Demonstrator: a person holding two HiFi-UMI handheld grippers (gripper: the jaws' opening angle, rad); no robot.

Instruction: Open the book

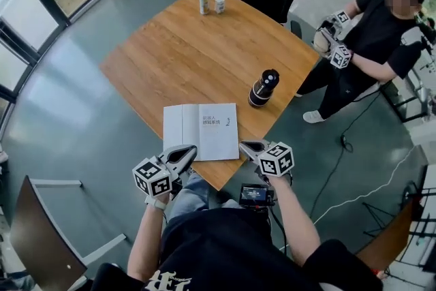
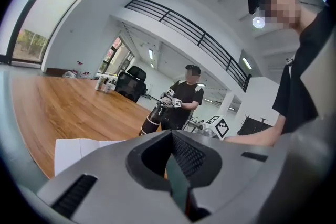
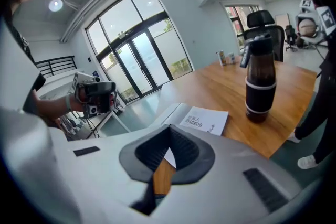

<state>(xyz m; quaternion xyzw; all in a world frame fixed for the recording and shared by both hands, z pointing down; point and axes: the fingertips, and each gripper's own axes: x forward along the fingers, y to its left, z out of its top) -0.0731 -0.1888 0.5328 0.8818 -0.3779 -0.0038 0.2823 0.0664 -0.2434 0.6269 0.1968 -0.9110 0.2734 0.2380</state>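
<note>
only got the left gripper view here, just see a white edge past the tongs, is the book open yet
observer: yes, the book lies open and flat on the table, with a printed title on its right page.
operator: where's the other gripper
observer: the right gripper is at the book's near right corner, tongs shut, nothing in them.
operator: and mine
observer: from above, the left gripper overlaps the book's near edge at its tip. I can't tell if it touches.
</note>
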